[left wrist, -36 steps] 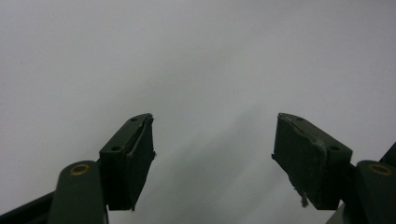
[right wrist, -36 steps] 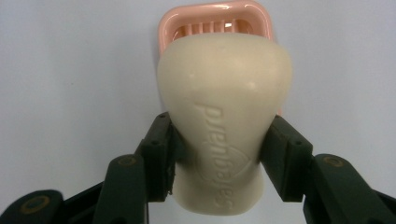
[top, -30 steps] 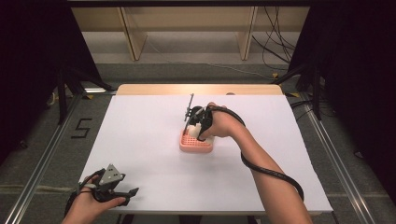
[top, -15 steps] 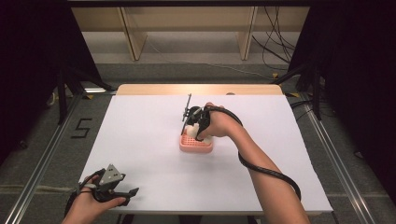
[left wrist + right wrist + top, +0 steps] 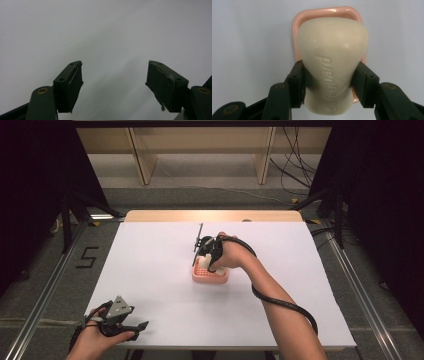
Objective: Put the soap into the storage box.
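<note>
A cream bar of soap [image 5: 333, 67] with embossed lettering is clamped between the two black jaws of my right gripper [image 5: 328, 80], which is shut on it. Directly beneath the soap lies a pink soap dish [image 5: 328, 11]; whether the bar touches the dish cannot be told. From the high view, the right gripper [image 5: 209, 257] hovers over the pink dish [image 5: 209, 276] near the middle of the white table, and the soap [image 5: 218, 268] peeks out below the hand. My left gripper [image 5: 134, 327] rests near the table's front left edge, and in its own view the left gripper [image 5: 113, 75] stands open over bare white surface.
The white table [image 5: 150, 265] spreads wide around the dish. A wooden strip [image 5: 212, 216] runs along the far edge. A black cable [image 5: 285, 302] trails from the right gripper along the forearm. Wooden shelf legs [image 5: 140, 155] stand beyond the table.
The right gripper with the soap has shifted slightly over the pink dish. The left gripper has not moved.
</note>
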Tool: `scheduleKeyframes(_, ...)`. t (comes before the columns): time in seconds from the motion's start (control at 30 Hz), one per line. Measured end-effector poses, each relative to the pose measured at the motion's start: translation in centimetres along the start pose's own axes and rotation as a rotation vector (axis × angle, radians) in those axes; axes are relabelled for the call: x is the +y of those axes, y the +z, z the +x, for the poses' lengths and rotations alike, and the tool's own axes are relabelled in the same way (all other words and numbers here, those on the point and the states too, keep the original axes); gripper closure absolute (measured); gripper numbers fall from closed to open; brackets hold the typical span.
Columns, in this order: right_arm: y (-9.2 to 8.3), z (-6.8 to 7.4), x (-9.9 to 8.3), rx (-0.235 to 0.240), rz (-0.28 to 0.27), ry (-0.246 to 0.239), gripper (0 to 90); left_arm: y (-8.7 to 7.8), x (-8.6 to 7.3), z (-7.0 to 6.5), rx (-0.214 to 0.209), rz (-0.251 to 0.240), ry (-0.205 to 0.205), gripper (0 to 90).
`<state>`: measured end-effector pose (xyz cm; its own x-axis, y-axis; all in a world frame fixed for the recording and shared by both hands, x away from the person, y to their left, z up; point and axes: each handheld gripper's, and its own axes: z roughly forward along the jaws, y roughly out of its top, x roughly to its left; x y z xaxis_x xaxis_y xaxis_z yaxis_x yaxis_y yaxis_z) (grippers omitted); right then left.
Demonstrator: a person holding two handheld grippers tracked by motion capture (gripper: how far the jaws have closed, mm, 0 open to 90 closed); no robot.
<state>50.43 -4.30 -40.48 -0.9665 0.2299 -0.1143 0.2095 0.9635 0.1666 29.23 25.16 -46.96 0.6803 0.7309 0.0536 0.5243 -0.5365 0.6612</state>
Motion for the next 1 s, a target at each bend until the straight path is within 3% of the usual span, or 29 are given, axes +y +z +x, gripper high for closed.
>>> scheduleKeyframes(0.1,0.5,0.0,-0.1,0.008,-0.002,-0.006,50.5,0.2,0.0,-0.2,0.008,-0.023,-0.032,28.5)
scheduleKeyframes(0.17,0.8,-0.2,-0.1,0.001,-0.015,-0.031,50.5,0.0,0.0,0.0,-0.001,0.001,0.0,28.5)
scheduleKeyframes(0.27,1.1,-0.2,-0.2,0.0,0.004,-0.001,50.5,0.0,0.0,0.0,0.0,0.001,0.001,28.5)
scheduleKeyframes(0.3,1.3,-0.5,-0.2,-0.009,-0.017,-0.047,50.5,0.0,0.0,0.0,-0.001,-0.006,-0.008,28.5)
scheduleKeyframes(0.47,1.7,-0.5,-0.3,-0.011,-0.019,-0.035,50.4,0.0,0.0,0.0,-0.002,-0.004,-0.005,28.5)
scheduleKeyframes(0.53,1.8,-0.3,-0.2,0.009,-0.017,0.004,50.4,0.0,0.0,0.0,-0.002,-0.004,-0.006,28.5)
scheduleKeyframes(0.57,1.9,-0.4,-0.2,0.001,-0.027,-0.017,50.4,0.0,0.0,0.0,-0.003,-0.004,-0.006,28.5)
scheduleKeyframes(0.73,2.0,-0.3,-0.2,-0.003,-0.02,-0.01,50.0,0.0,0.0,0.0,0.002,-0.003,-0.006,28.5)
scheduleKeyframes(0.77,2.1,-0.1,-0.2,-0.001,-0.031,0.013,49.5,0.2,0.0,-0.2,0.006,-0.022,-0.032,28.5)
scheduleKeyframes(0.8,2.2,-0.3,-0.3,0.002,-0.041,-0.018,49.0,0.2,0.0,-0.1,0.021,-0.009,-0.009,28.5)
scheduleKeyframes(0.83,2.2,-0.5,-0.3,-0.018,-0.032,-0.057,48.7,0.1,0.0,-0.1,0.0,-0.006,-0.013,28.5)
scheduleKeyframes(0.97,1.4,0.1,-0.2,-0.013,-0.034,0.04,43.3,0.0,0.0,0.0,0.0,-0.002,-0.005,28.5)
scheduleKeyframes(1.0,1.3,0.2,-0.3,-0.013,-0.045,0.037,42.3,0.2,-0.1,-0.3,0.007,-0.025,-0.039,28.5)
